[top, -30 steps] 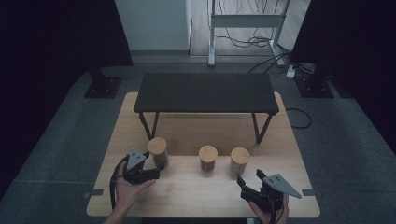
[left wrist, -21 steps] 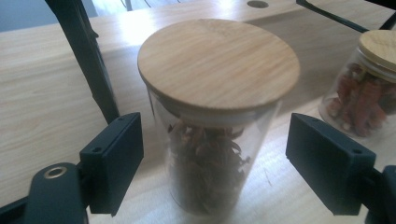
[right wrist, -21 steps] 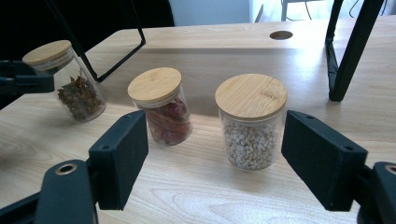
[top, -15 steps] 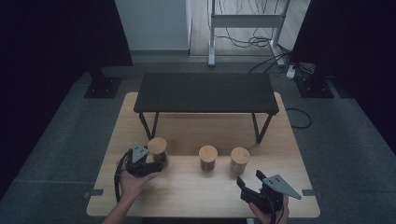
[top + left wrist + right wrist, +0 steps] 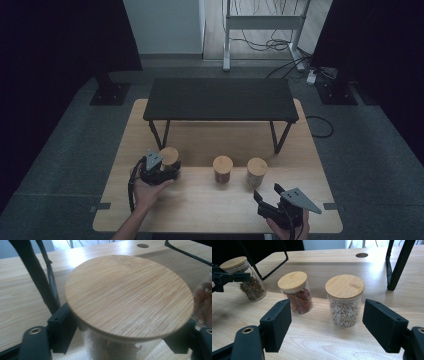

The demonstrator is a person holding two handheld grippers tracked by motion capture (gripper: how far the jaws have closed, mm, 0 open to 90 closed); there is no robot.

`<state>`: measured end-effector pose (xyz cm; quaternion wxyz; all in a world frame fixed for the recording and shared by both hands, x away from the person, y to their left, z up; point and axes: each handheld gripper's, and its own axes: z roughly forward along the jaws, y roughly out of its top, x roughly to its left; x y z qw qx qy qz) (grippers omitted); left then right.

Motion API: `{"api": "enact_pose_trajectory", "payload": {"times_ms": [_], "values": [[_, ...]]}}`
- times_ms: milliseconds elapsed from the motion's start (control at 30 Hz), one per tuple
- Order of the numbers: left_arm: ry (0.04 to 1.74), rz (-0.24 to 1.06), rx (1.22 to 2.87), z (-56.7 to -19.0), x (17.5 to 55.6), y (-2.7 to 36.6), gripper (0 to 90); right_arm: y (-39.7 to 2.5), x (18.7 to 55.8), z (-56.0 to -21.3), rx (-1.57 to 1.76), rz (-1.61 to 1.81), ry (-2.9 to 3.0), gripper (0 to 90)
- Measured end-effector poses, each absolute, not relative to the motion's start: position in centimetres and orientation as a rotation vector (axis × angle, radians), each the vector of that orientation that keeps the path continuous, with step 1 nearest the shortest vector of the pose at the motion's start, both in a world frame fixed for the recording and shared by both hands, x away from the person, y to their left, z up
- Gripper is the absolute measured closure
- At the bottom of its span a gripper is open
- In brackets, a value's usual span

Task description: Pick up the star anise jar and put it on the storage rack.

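Three glass jars with bamboo lids stand in a row on the wooden table. My left gripper is shut on the left jar, which holds brown spice. That jar's lid sits between the jaws of my left gripper, and from the right gripper view the left jar leans tilted. My right gripper stands open near the front edge, short of the right jar. Ahead of my right gripper are the pale-grain jar and the red-chilli jar.
A low black shelf on thin legs spans the back half of the table, its legs just behind the jars. The middle jar stands close to the right one. Dark floor and cables surround the table.
My left gripper has moved forward to the left jar and closed on it, and the jar now leans. The right gripper has stayed where it was.
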<state>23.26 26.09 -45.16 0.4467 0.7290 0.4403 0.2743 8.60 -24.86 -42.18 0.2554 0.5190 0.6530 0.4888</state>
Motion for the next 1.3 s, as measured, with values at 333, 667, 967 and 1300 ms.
{"api": "enact_pose_trajectory", "payload": {"times_ms": [333, 667, 967, 1300], "values": [[1.062, 0.697, 1.782, -46.1, 23.2, 26.2, 27.2, -24.7, 8.7, -42.3, 1.406, 1.322, 1.785, 23.5], [1.039, 0.702, 1.760, -46.7, 23.0, 26.6, 27.5, -24.6, 8.8, -42.4, 1.412, 1.315, 1.784, 23.7], [1.028, 0.678, 1.749, -46.9, 23.1, 27.4, 27.4, -24.5, 8.8, -42.5, 1.421, 1.305, 1.781, 23.8], [1.024, 0.672, 1.747, -46.9, 23.0, 27.6, 27.4, -24.5, 8.8, -42.5, 1.422, 1.299, 1.781, 23.9]]}}
